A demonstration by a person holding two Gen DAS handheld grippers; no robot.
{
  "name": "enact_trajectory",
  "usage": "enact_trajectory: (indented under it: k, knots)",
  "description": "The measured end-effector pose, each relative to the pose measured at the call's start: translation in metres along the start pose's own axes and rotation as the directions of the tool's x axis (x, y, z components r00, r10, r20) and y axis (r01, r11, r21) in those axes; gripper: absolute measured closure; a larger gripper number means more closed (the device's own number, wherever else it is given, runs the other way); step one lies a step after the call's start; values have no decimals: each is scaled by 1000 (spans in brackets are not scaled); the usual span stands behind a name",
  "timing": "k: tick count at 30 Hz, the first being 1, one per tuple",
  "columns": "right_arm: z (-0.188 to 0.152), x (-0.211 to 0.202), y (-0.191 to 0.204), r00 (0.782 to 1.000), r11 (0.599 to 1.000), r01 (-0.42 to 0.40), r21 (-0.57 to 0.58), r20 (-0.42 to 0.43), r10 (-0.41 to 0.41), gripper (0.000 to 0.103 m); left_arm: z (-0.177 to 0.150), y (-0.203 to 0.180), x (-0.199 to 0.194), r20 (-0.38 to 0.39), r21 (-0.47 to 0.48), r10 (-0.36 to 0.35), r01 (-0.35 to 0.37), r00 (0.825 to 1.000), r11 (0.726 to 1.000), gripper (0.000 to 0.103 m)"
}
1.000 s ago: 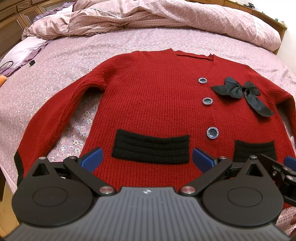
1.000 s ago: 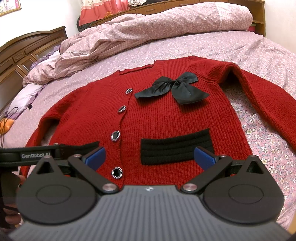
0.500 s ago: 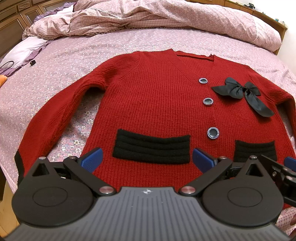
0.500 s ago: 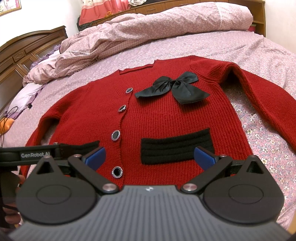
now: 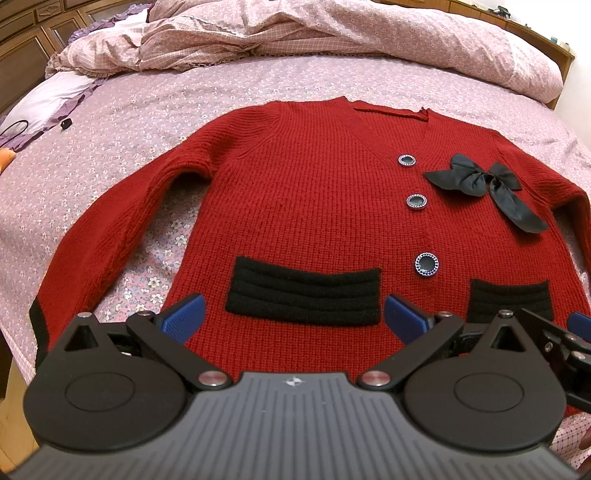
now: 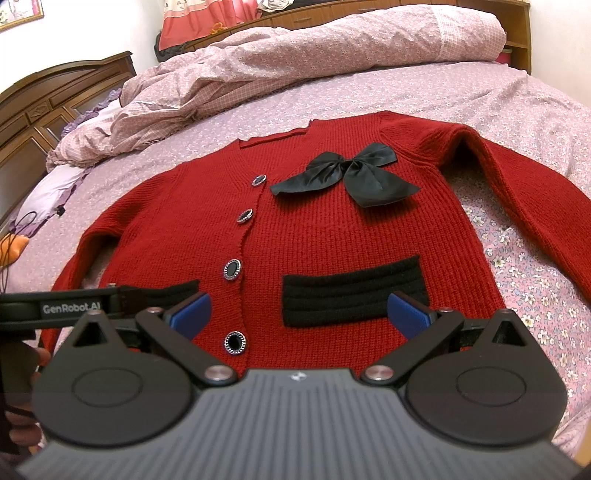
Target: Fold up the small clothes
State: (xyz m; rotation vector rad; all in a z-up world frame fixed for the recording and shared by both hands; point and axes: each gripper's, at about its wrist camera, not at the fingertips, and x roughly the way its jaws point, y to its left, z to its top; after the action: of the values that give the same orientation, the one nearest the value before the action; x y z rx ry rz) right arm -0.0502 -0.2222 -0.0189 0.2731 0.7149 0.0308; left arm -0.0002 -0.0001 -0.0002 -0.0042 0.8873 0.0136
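A small red knit cardigan [image 5: 310, 206] [image 6: 332, 243] lies flat and face up on the bed, sleeves spread to both sides. It has a black bow [image 5: 487, 188] [image 6: 351, 177], several dark buttons and two black pocket bands [image 5: 304, 295] [image 6: 354, 295]. My left gripper [image 5: 293, 319] hovers open above the hem near the left pocket band. My right gripper [image 6: 299, 314] hovers open above the hem near the right pocket band. Neither holds anything. The hem itself is hidden behind the gripper bodies.
A floral pink bedsheet [image 5: 129, 140] covers the bed, with a rumpled duvet [image 5: 295, 33] [image 6: 295, 59] along the far side. A wooden headboard [image 6: 55, 99] stands at the left. The other gripper's body [image 6: 70, 306] shows at the left edge of the right wrist view.
Both grippers have drifted very slightly back; the cardigan sits a touch lower in view. Nothing was grasped or released.
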Motion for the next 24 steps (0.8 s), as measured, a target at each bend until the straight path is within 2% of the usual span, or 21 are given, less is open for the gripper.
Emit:
enact_trajectory:
  k: [11,24]
  knots:
    - [1,-2,-1,1000,1000,0,9,8,0,0,0,2,3,-16,-10,-5,4,1000,1000,0]
    - [9,-6,-30,998,997,43,60,41,-46,0,13,8,10,-39,-15,-1,1,999,1000,0]
